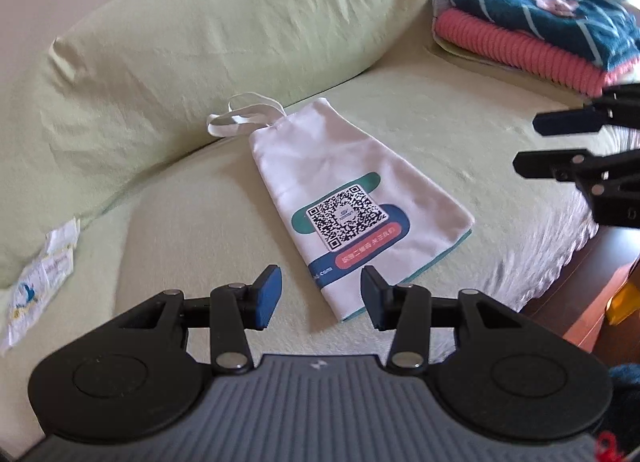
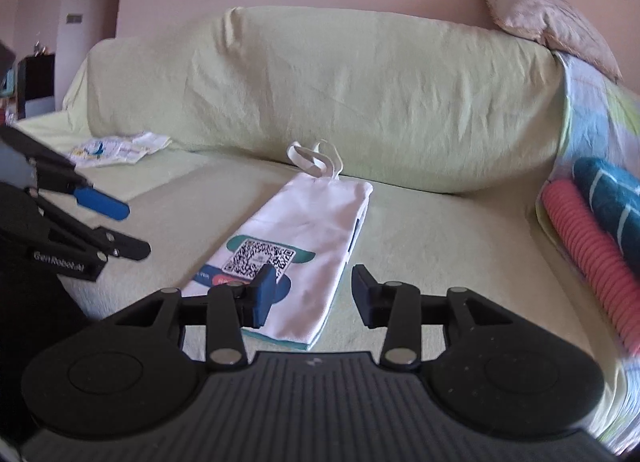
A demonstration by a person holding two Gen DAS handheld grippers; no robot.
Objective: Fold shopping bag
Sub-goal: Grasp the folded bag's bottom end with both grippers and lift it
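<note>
A white cloth shopping bag (image 1: 356, 201) lies flat on the pale green sofa seat (image 1: 180, 229), folded lengthwise into a narrow strip, a QR code print facing up. Its white handles (image 1: 240, 117) point toward the backrest. My left gripper (image 1: 320, 294) hovers open just before the bag's near end, nothing between its fingers. My right gripper (image 2: 314, 294) is open too, above the bag (image 2: 304, 238) near its front end, empty. Each gripper shows in the other's view: the right gripper (image 1: 532, 141) at the right edge, the left gripper (image 2: 132, 225) at the left edge.
Folded pink and teal knitwear (image 1: 532, 37) is stacked on the seat to the right. A printed paper or cloth piece (image 2: 116, 149) lies on the seat to the left. The sofa backrest (image 2: 320, 101) rises behind. A wooden floor or furniture edge (image 1: 592, 294) shows beyond the seat front.
</note>
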